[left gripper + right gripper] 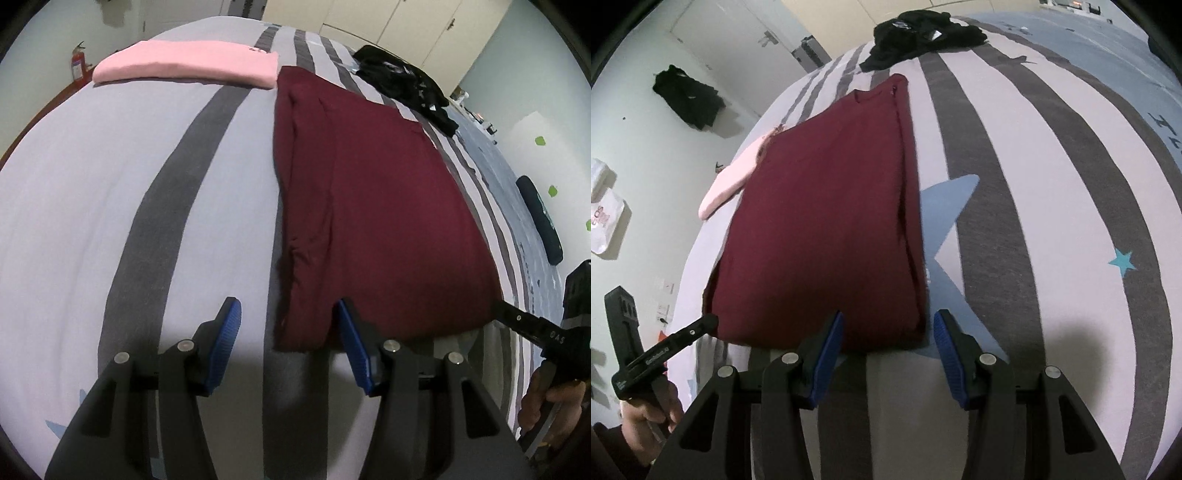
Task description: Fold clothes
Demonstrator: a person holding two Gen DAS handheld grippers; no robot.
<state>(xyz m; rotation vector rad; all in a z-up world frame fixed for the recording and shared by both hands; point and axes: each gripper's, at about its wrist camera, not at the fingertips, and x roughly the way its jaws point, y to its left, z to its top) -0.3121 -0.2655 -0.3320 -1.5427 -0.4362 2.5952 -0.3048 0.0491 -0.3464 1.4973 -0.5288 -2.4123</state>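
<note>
Two wrist-cam views over a bed w/ a pale grey sheet [92, 192] crossed by dark grey stripes and blue stars.

Centre: a dark maroon knit top [369, 206], already folded lengthwise into a long narrow panel, sides tucked in, lying flat on the sheet. Its near hem sits just ahead of both tools.

Left gripper [288, 343]: blue ribbed pads spread apart, nothing pinched; the near-left hem corner lies between the pads, but they don't press on it. Right gripper [888, 347]: pads likewise spread, empty, w/ the near-right hem corner just in front of the gap. A hand [646, 413] holds the left tool's handle, seen at the lower-left edge of the right view.

Done so far, judging by the layout: a pink garment folded into a neat rectangle [188, 64] rests at the far-left end of the bed, its corner touching the maroon top.

Still to do: prob. the crosswise fold(s) on the maroon top, then the crumpled black clothing heap [919, 29] at the far end, unfolded. Roughly mid-task.
</note>
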